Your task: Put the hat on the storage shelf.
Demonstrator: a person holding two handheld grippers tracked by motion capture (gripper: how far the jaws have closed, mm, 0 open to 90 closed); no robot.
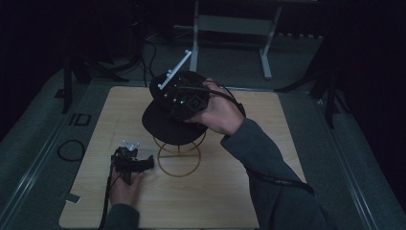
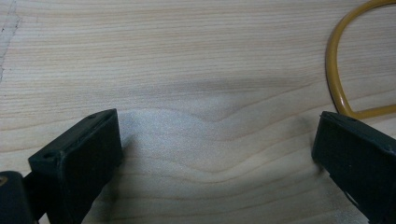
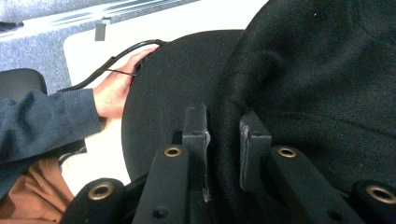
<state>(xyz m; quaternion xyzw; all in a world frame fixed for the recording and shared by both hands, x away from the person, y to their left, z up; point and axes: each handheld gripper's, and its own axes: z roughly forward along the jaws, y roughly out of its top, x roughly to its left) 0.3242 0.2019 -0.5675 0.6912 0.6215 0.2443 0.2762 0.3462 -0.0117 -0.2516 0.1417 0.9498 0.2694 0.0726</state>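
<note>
Overhead, the right claw [image 3: 223, 135], pinching the black cap [image 1: 165, 122], hides behind its hand.

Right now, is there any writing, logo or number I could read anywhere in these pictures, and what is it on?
"ID": pale letters on the grey floor left of the wooden table, dim, so the reading is unsure.
Black cap: no logo or lettering on the side in view.
Right gripper: no readable label.
Left gripper: none.
</note>
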